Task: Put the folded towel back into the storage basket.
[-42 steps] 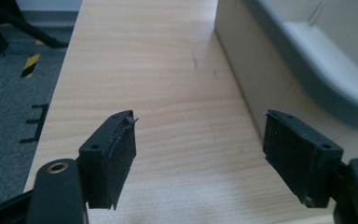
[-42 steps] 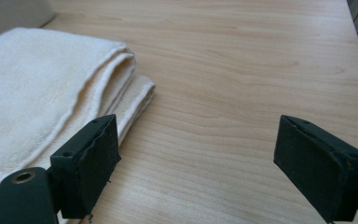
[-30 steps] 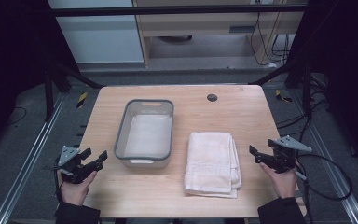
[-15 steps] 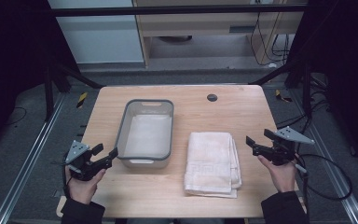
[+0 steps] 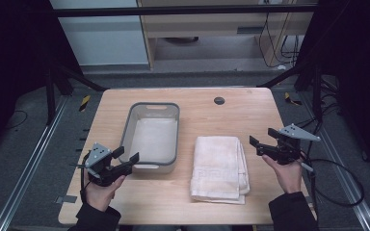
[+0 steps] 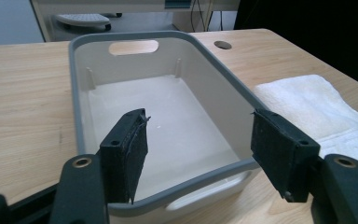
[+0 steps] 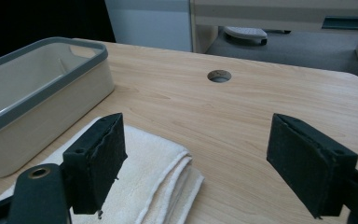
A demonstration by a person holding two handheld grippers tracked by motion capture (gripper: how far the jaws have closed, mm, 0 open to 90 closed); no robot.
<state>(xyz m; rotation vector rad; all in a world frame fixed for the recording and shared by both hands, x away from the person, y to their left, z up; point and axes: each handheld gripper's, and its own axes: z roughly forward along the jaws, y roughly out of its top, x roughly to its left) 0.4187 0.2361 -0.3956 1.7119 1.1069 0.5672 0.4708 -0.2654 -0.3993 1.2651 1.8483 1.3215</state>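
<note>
A white tub with a grey rim [image 5: 152, 104] stands empty on the wooden table, left of centre. A folded white towel [image 5: 219, 168] lies to its right. My left gripper [image 5: 126, 155] hovers at the tub's near left corner. In the left gripper view its jaws [image 6: 205, 156] stand apart over the tub's near rim [image 6: 200, 179] without touching it; they have just been closing a little, with nothing pressed between them. My right gripper [image 5: 263, 137] hangs open just right of the towel. In the right gripper view [image 7: 200, 165] the towel's corner [image 7: 154, 172] lies under the left jaw.
A round cable hole [image 5: 218, 100] sits near the table's far edge [image 7: 219, 75]. Bare wood [image 5: 250, 115] lies between the towel and the far edge. A cable [image 5: 337, 168] trails from the right gripper off the table's right side.
My left gripper has moved right and up to the tub's near corner, its jaws slightly narrower. The right gripper has risen a little and drifted toward the towel.
</note>
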